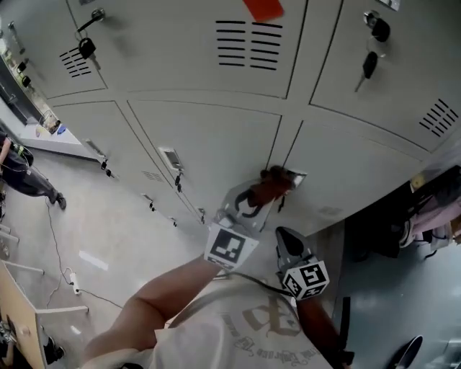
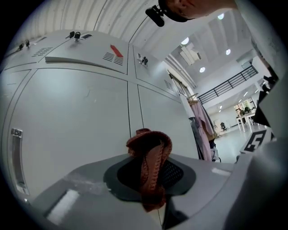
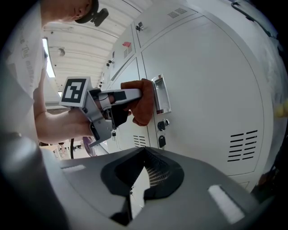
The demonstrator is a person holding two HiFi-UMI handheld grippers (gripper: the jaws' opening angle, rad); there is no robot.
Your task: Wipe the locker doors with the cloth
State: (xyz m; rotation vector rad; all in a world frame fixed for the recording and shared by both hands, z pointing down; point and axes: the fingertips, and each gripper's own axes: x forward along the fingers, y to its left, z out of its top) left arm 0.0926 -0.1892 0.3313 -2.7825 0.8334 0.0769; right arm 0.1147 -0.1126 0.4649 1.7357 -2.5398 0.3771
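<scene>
Grey locker doors (image 1: pixel 216 148) fill the head view, with a pale floor (image 1: pixel 108 216) beneath them and a red sticker (image 1: pixel 263 9) above the vent slots (image 1: pixel 248 45) on an upper door. Straight ahead of the left gripper (image 2: pixel 150 167) stands a plain door panel. Its jaws are clenched on a rust-brown knitted cloth (image 2: pixel 150 150), which bunches up out of the jaw tips. In the right gripper view, that cloth is pressed against the recessed metal handle (image 3: pixel 161 94) of a door, with a lock (image 3: pixel 163 123) just beneath the handle. The right gripper (image 3: pixel 144 152) hangs just beside the left one, nearer the person and off the door. Its jaws are closed together with nothing between them. Beyond the left gripper, to its right, pinkish clothes (image 2: pixel 204 126) hang at the end of the locker row.
</scene>
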